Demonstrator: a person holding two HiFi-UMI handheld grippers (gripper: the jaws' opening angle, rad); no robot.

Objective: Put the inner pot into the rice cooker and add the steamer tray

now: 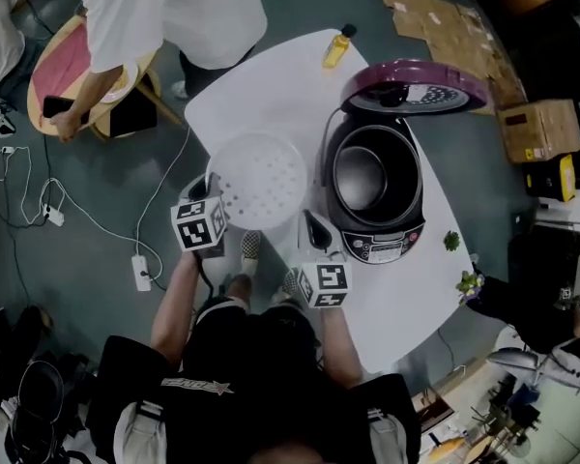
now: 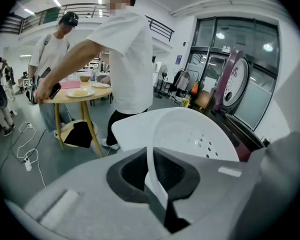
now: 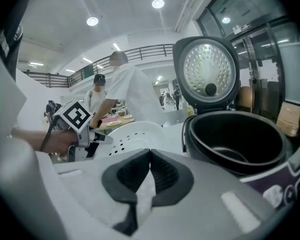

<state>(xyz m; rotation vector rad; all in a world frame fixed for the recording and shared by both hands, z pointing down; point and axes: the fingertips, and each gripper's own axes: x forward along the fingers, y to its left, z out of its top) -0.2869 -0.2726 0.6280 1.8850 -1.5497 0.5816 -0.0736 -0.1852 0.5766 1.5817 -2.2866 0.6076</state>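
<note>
The white perforated steamer tray [image 1: 261,177] hangs over the left part of the white table [image 1: 271,75], just left of the rice cooker [image 1: 379,242]. My left gripper [image 1: 210,187] is shut on the tray's left rim; in the left gripper view the thin rim [image 2: 155,179] runs between the pads. My right gripper [image 1: 311,222] is shut on the tray's near right rim [image 3: 140,194], close beside the cooker. The dark inner pot [image 1: 361,177] [image 3: 240,139] sits inside the cooker. The cooker's purple lid [image 1: 416,85] [image 3: 206,71] stands open at the back.
A yellow bottle [image 1: 337,46] stands at the table's far edge. A person in a white shirt [image 1: 164,8] leans over a round wooden table [image 1: 58,75] at the far left. A power strip [image 1: 141,272] and cables lie on the floor. Cardboard boxes [image 1: 536,129] sit at the right.
</note>
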